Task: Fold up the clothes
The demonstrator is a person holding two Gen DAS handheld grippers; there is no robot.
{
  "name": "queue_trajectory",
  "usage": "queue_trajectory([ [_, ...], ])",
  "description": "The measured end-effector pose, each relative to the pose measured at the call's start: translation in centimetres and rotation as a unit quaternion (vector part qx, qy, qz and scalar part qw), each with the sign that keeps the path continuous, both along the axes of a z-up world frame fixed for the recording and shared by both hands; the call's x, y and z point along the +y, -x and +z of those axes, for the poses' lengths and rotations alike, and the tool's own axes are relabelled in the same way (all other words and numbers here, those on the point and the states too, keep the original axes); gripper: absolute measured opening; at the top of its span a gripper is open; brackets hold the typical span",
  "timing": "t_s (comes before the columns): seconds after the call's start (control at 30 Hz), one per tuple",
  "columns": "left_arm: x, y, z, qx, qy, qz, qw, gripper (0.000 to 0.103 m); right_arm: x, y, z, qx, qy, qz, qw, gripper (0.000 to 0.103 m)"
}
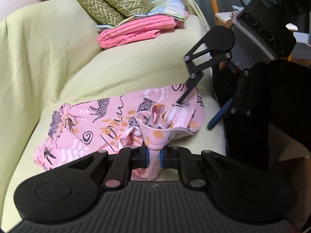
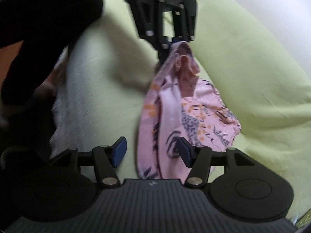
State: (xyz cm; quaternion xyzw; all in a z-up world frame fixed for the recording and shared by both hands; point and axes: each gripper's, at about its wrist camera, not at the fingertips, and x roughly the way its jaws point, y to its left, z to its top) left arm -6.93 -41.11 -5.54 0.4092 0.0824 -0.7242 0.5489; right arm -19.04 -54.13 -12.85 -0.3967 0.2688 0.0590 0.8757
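Two grippers work one garment here. The left gripper has its blue pads pressed together on a bunched corner of the pink printed cloth, which puckers up above the pads and spills out below them. The right gripper stands with its jaws wide apart and nothing pinched; in its own view the near end of the cloth lies between the pads and over the right one, but neither pad presses on it. Seen from the left wrist, the right gripper hangs over the right end of the cloth, one finger over the fabric and the other past its edge. Outward from the clamped corner, the cloth lies along the seat of a sofa under a pale green cover, its long axis running left to right in the left wrist view, with its left end the furthest from both grippers. The coming move probably turns on this: the free end nearest the open jaws is the one to be caught, so the right hand is the better placed. Far back on the sofa sit a folded pink towel and a green zigzag cushion.
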Motion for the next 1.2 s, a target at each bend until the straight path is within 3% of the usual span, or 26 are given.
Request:
queue_trajectory([
  [0.13, 0.7, 0.5, -0.3, -0.034, -0.003, -0.019, 0.9992, 0.009, -1.2, -0.5, -0.8, -0.013, 0.05, -0.025, 0.998, 0.047],
  [0.2, 1.1, 1.0, -0.7, -0.062, -0.004, -0.031, 0.9976, 0.009, -2.2, 0.0, -1.1, -0.004, 0.077, -0.025, 0.997, 0.035],
  [0.27, 1.3, 1.7, -1.3, -0.093, -0.005, -0.041, 0.9948, 0.009, -2.9, 0.4, -1.6, 0.013, 0.122, -0.021, 0.992, 0.008],
  [0.3, 1.4, 2.0, -1.7, -0.11, -0.006, -0.046, 0.9928, 0.009, -3.2, 0.6, -1.8, 0.021, 0.144, -0.014, 0.989, 0.003],
  [0.37, 1.5, 2.8, -2.7, -0.138, -0.01, -0.061, 0.9885, 0.008, -3.4, 0.6, -1.5, 0.02, 0.154, -0.012, 0.988, 0.001],
  [0.47, 2.0, 3.5, -3.5, -0.136, -0.027, -0.069, 0.9879, 0.005, -2.9, 0.4, -0.3, 0.034, 0.133, -0.014, 0.99, 0.001],
  [0.63, 4.9, 4.2, -1.0, -0.05, -0.067, -0.071, 0.994, 0.005, 0.1, 4.1, 2.6, 0.12, 0.102, 0.04, 0.987, 0.002],
  [0.7, 6.3, 4.8, 0.4, -0.003, -0.089, -0.08, 0.9928, 0.005, 1.1, 5.5, 4.3, 0.159, 0.072, 0.066, 0.983, 0.001],
  [0.8, 6.1, 3.5, 1.8, 0.064, -0.118, -0.072, 0.9883, 0.005, 0.2, 4.4, 6.9, 0.198, 0.011, 0.072, 0.977, 0.001],
  [0.9, 4.2, -0.9, 3.3, 0.144, -0.135, -0.039, 0.9796, 0.005, -3.0, 0.6, 10.2, 0.217, -0.033, 0.064, 0.973, 0.001],
  [1.0, 1.6, -6.8, 5.0, 0.225, -0.14, -0.002, 0.9642, 0.005, -7.8, -4.7, 13.1, 0.239, -0.116, 0.041, 0.963, 0.002],
  [1.1, -1.3, -12.8, 5.6, 0.282, -0.146, 0.038, 0.9475, 0.006, -12.8, -10.1, 14.2, 0.256, -0.201, 0.016, 0.945, 0.002],
  [1.2, -4.0, -17.8, 4.4, 0.322, -0.155, 0.075, 0.9312, 0.006, -17.5, -14.4, 12.9, 0.277, -0.29, -0.014, 0.916, 0.002],
])
